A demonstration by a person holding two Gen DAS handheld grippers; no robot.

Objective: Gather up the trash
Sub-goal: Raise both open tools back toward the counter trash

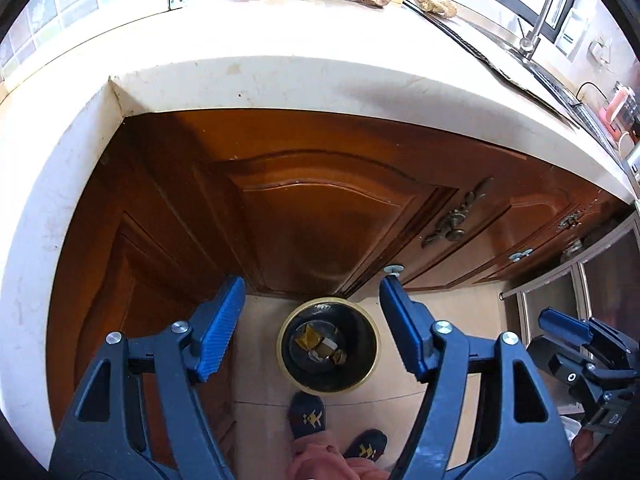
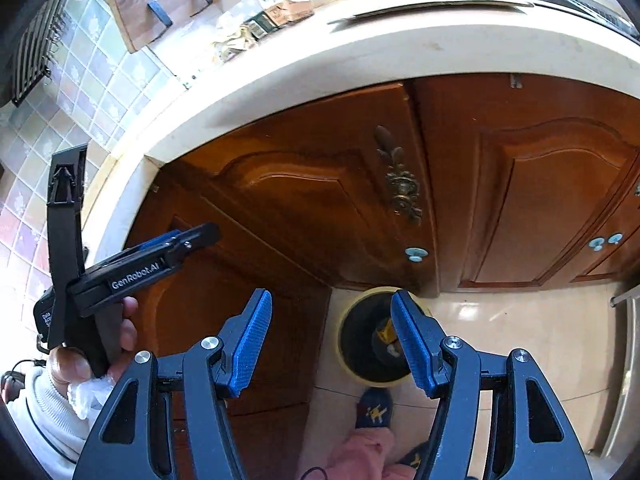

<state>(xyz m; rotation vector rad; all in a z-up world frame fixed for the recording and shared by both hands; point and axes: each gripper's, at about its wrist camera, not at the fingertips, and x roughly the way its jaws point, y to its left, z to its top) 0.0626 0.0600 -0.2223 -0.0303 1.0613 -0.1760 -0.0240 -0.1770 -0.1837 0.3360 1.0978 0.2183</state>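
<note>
We see both tongs, left (image 1: 312,308) and right (image 2: 331,326), spread wide and empty. The bin (image 1: 329,345) on the floor, holding wrappers hard to identify, sits at six o'clock of the bench (image 1: 280,80) edge.

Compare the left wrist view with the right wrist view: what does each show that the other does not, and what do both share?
Only the left wrist view shows the tap over the sink and a pink bottle. Only the right wrist view shows the wooden board hanging on the tiled wall and the hand holding the left claw. Both show the waste bin on the floor with scraps inside, slippered feet, wooden cupboard doors, and litter on the counter.
</note>
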